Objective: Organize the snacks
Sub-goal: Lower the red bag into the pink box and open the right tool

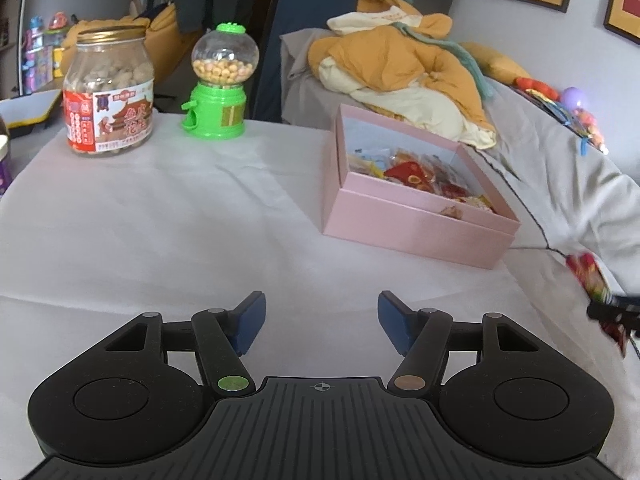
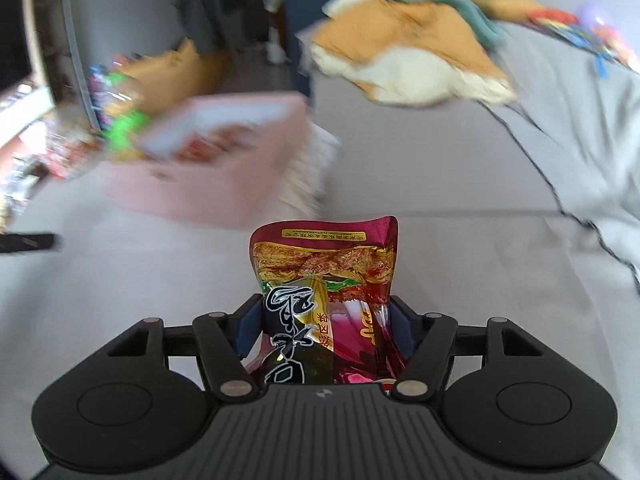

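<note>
Right gripper (image 2: 324, 330) has a red snack packet (image 2: 326, 280) clamped between its pads, up off the counter (image 1: 160, 232).

Left gripper (image 1: 321, 320) hovers wide open and empty over the white cloth; the pink box (image 1: 416, 228) of wrapped snacks sits far right, peanut jar (image 1: 109, 92) and green candy dispenser (image 1: 220, 84) far left. Right view is blurred.

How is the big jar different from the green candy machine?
The glass jar is tall and straight with a gold lid; the candy machine has a round clear globe on a bright green base. The jar holds pale peanuts and wears a red label; the machine holds little yellow balls. Both stand upright on the white tablecloth.
</note>
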